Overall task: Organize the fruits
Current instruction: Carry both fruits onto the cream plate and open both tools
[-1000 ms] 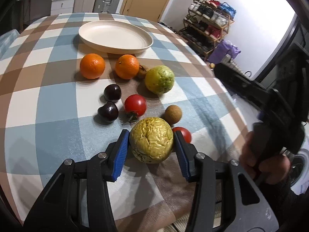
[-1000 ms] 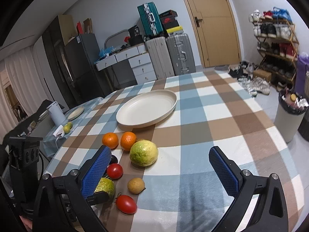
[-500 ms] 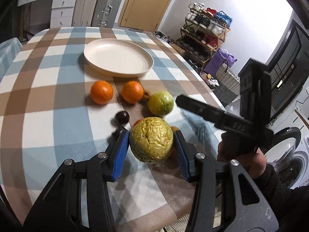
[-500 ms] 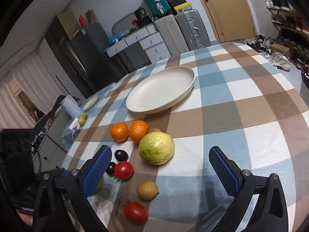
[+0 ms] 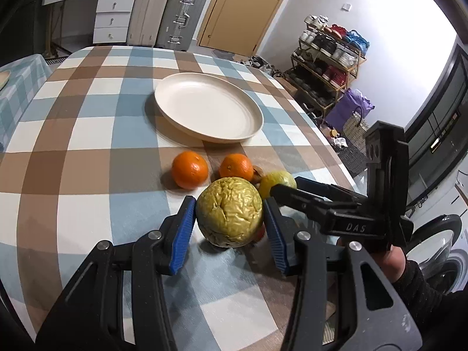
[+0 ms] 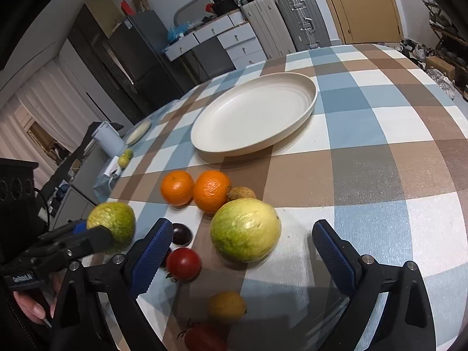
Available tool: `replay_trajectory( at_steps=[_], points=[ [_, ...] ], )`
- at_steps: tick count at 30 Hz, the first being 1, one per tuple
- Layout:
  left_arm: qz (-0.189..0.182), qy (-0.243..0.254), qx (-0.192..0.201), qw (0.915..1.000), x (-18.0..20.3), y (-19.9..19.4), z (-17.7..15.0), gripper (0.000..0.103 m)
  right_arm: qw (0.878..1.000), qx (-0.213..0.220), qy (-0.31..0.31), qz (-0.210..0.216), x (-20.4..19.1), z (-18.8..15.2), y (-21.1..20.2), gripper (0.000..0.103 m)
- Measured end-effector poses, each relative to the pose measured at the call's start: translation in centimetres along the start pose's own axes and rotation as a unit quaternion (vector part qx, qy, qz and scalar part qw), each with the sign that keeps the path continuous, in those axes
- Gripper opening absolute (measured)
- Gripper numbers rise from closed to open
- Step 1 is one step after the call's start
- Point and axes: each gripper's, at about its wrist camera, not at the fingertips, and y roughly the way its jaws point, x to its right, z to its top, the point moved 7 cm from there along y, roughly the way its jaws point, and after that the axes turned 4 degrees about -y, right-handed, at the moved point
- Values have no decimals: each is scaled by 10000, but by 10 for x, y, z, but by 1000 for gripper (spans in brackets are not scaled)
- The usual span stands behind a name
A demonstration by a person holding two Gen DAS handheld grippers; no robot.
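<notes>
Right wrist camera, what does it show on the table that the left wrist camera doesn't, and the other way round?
Only the right wrist view shows the red tomato, the dark plum and the small brown fruit in the foreground. Only the left wrist view shows the wrinkled skin of the yellow fruit pinched in the left tool. Both show the cream plate, without fruit, the two oranges and the green guava.
</notes>
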Motion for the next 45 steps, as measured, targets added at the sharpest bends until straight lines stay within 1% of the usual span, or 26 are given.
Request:
replay_trajectory(
  at_steps=[4,6,7,8,10,12,13,14,19,24,27,31,37,42,45],
  points=[
    [33,-50,16,10000,-6,5,8,44,9998,-4,-177,-49,-3,5,4,98],
    [59,-74,36,9999,-9,7,12,44,9998,-86,-164,0,-3,5,9,93],
    [62,-82,35,9999,-10,8,14,44,9998,-145,-155,36,-3,4,11,85],
    [70,-85,31,9999,-11,9,15,44,9996,-220,-144,65,-3,3,14,80],
    [81,-92,38,9999,-12,11,18,44,9997,-158,-197,47,-5,3,13,78],
    [95,-87,53,9999,-12,13,21,44,9996,-198,-187,73,-5,3,15,67],
    [99,-91,54,9999,-12,14,23,44,9996,-201,-180,38,-4,3,15,58],
    [91,-97,59,9999,-12,15,24,44,9996,-205,-155,64,-3,4,14,54],
    [98,-102,78,9999,-12,21,32,44,9999,-120,-58,81,2,2,9,54],
    [112,-114,96,9998,-13,27,42,44,9997,69,94,197,10,4,-2,54],
    [124,-94,137,9998,-13,30,53,44,9991,243,202,284,15,12,-10,54],
    [149,-66,267,9995,-14,33,72,44,9985,337,221,378,16,29,-16,54],
    [151,-7,413,9990,-13,43,110,44,9979,424,-20,487,10,71,-20,54],
    [120,2,376,9992,-20,62,149,44,9966,528,-242,578,5,116,-19,54],
    [138,29,341,9993,-27,77,171,44,9956,566,-266,702,5,143,-15,54]
  ],
)
